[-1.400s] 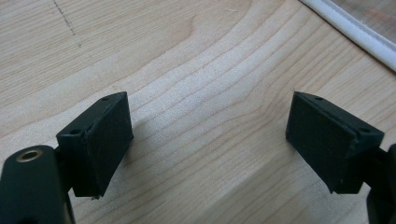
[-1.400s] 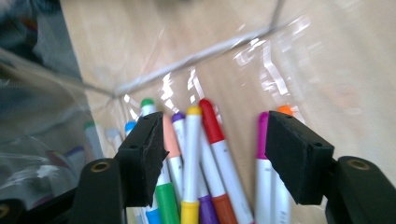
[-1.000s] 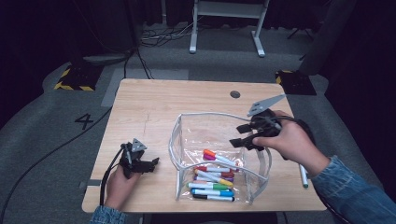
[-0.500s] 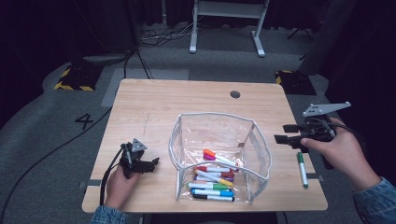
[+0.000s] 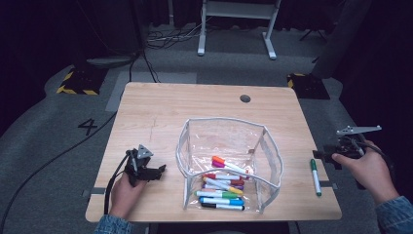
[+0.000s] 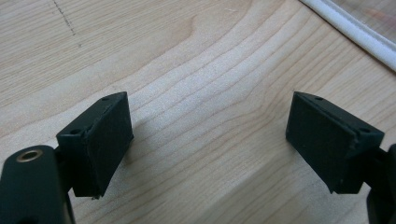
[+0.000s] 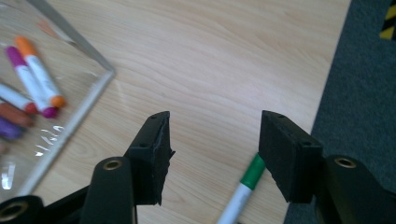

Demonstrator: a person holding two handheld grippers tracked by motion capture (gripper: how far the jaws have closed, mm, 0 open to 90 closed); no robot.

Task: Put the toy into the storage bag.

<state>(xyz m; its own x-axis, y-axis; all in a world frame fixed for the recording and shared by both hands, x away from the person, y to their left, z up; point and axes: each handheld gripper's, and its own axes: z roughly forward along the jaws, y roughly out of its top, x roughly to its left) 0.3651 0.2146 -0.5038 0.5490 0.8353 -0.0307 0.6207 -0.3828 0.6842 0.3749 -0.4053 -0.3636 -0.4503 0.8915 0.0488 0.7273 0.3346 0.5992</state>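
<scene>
Lying just below right hand-held gripper (image 7: 212,156): green marker (image 7: 243,191).

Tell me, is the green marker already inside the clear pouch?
No, the green marker lies on the table to the right of the clear pouch.

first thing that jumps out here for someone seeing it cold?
The clear pouch standing open mid-table, with a heap of coloured markers on its floor. Next, the lone green marker lying on the bare wood near the table's right edge; the right gripper sits just above its capped end, jaws open and nothing between them. The left gripper rests open over bare wood, left of the pouch.
</scene>
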